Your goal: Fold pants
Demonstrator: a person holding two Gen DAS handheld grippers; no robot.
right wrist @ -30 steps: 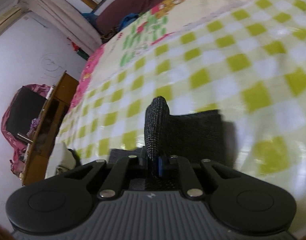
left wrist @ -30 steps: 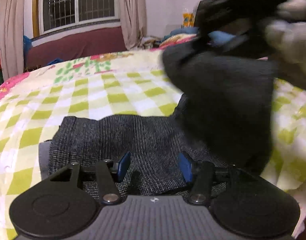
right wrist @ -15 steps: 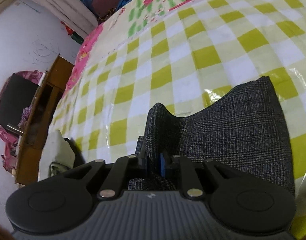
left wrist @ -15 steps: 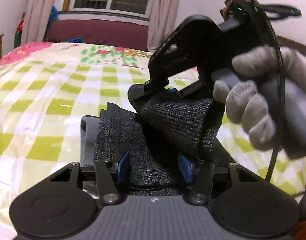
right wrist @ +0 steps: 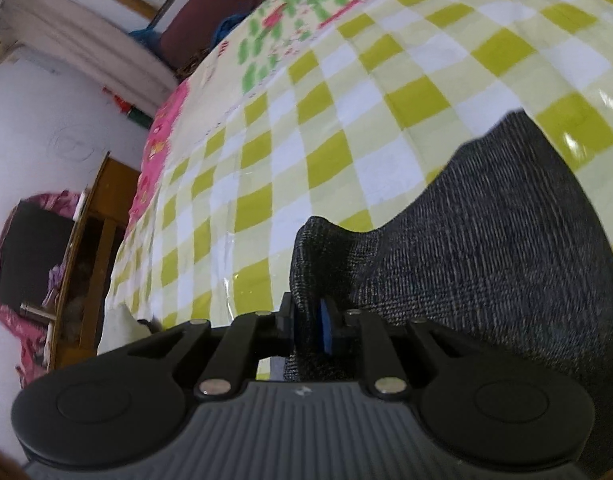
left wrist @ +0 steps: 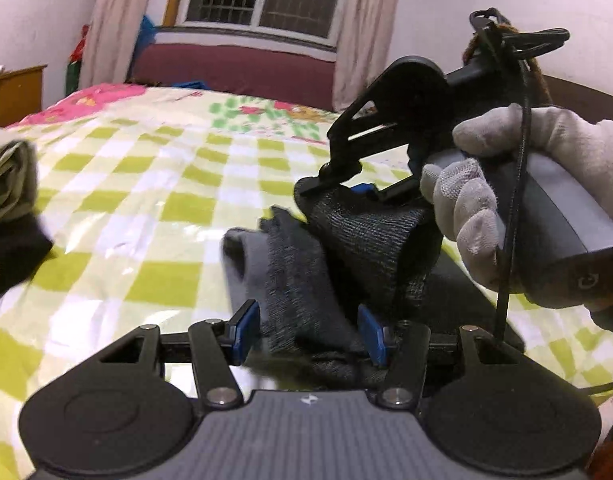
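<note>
Your right tool (right wrist: pixel 306 322) pinches a raised fold of the dark grey woven pants (left wrist: pixel 318 280) over the checked bed (left wrist: pixel 146 208) to carry it across, while your left tool (left wrist: pixel 308 332) straddles the fabric, wide.

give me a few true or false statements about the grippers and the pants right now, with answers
1. The right gripper is shut on a fold of the dark grey pants. True.
2. The left gripper is clamped tight on the pants. False: its blue pads stand wide apart, with fabric lying loose between them.
3. The pants lie on a green and white checked bedsheet. True.
4. The hand on the right gripper is bare. False: the hand wears a light grey glove.
5. The pants are bright red. False: they are dark grey.
</note>
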